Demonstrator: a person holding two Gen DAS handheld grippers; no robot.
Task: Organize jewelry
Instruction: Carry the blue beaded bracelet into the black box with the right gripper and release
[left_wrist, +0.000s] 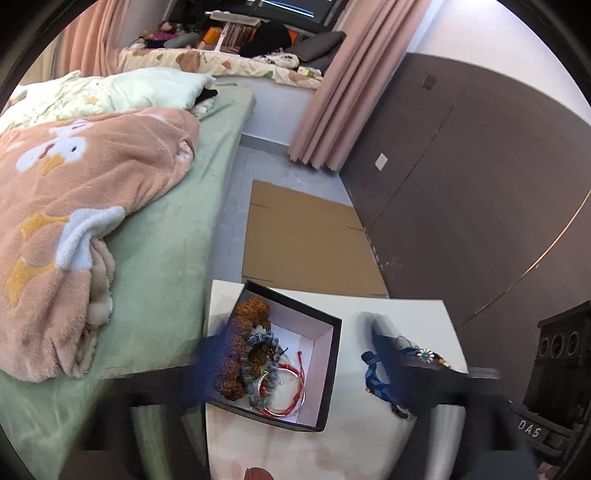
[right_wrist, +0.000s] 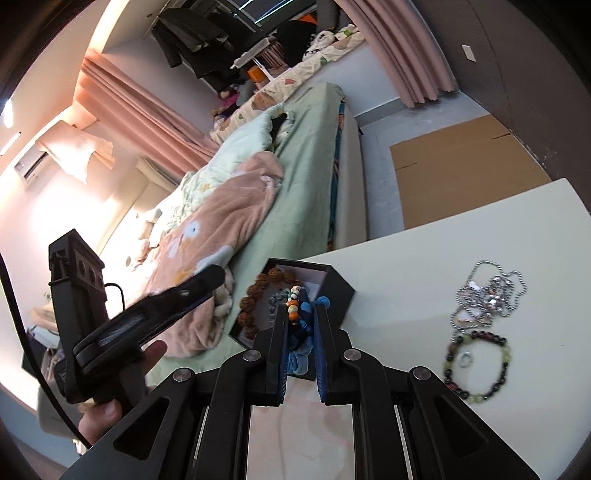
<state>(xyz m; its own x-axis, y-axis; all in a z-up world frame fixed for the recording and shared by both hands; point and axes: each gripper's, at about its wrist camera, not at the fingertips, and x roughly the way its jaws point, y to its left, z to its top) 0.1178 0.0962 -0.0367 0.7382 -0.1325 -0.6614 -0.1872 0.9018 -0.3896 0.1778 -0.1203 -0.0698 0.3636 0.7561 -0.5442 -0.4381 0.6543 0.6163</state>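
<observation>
Black linkage arms filled the near edge of the right wrist view, ending in the right tool (right_wrist: 300, 314), closed narrowly on a blue braided bracelet (right_wrist: 303, 320) with colored beads. To its left, the left tool (right_wrist: 184, 291) was in a hand, its opening impossible to judge. Just beyond sat the open black box (left_wrist: 332, 354) on the white tabletop (right_wrist: 424, 266), already holding brown beads. Further right lay a silver chain (right_wrist: 487, 291) and dark bead bracelet (right_wrist: 476, 365). Releasing well would likely mean centering over the box first, then lowering.

Rumpled blanket (left_wrist: 74, 206) on bed (left_wrist: 177, 258) (cardboard (left_wrist: 306, 240) apparently floored).
</observation>
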